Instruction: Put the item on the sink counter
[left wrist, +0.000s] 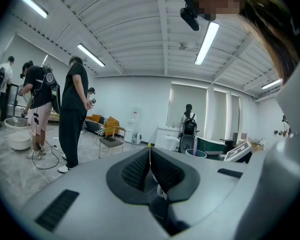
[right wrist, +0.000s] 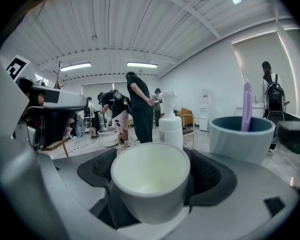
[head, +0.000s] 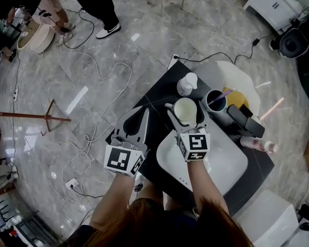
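Bright ceiling tube lights [left wrist: 206, 43] glare off the marble floor [head: 82, 99], and fisheye edges bend and darken.

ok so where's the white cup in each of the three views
Head view: the white cup is at centre, held in the right gripper.
Left gripper view: not in it.
Right gripper view: low centre, between the jaws.
Shared landmark: the blue cup, just right of the white cup in the head and right gripper views, and small, right of centre in the left gripper view.
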Demonstrator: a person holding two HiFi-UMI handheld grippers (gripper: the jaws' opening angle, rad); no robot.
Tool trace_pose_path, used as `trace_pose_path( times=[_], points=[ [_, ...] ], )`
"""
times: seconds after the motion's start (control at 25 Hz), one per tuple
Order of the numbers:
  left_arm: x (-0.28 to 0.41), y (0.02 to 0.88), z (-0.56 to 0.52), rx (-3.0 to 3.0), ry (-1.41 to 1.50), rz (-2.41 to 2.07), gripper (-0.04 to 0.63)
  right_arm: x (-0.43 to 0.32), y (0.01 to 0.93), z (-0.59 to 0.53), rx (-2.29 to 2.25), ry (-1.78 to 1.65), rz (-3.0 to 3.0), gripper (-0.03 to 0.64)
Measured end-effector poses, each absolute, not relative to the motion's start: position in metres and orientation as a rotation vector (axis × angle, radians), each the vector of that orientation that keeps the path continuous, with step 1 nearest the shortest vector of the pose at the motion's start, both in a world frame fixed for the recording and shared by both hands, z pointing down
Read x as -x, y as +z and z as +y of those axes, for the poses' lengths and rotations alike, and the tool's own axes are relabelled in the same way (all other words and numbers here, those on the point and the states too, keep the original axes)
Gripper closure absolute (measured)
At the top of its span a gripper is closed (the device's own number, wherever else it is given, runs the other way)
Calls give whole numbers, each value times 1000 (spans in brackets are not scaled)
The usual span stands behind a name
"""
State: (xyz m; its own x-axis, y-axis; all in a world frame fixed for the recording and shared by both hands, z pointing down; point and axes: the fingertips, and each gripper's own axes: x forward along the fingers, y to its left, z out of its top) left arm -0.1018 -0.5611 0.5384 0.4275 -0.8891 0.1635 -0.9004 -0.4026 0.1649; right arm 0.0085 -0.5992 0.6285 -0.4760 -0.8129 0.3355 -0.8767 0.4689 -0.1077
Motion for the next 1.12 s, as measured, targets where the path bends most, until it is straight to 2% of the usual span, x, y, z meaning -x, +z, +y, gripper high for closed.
trace_pose_path(
  times=[0.16,0.32,0.4,0.48,0.6,0.72,1.12],
  points=[
    [100,524,-562,-2475,61,-1575,572,-12,602,-597,-1468,365,-2507,149],
    [100,502,-558,-2504,44,-1577,572,-11,572,-585,-1480,376,-2541,193],
    [97,490,-556,-2521,31,-1576,572,-19,554,-578,-1540,381,-2557,269],
    [91,479,-552,-2542,22,-1575,572,-35,532,-570,-1638,350,-2568,379],
    [78,463,-546,-2574,13,-1573,572,-60,497,-556,-1749,260,-2582,507],
    [65,444,-537,-2610,-1,-1572,572,-80,467,-542,-1796,222,-2609,596],
    [29,372,-499,-2719,-99,-1567,572,-122,382,-491,-1830,78,-2687,604]
  ],
)
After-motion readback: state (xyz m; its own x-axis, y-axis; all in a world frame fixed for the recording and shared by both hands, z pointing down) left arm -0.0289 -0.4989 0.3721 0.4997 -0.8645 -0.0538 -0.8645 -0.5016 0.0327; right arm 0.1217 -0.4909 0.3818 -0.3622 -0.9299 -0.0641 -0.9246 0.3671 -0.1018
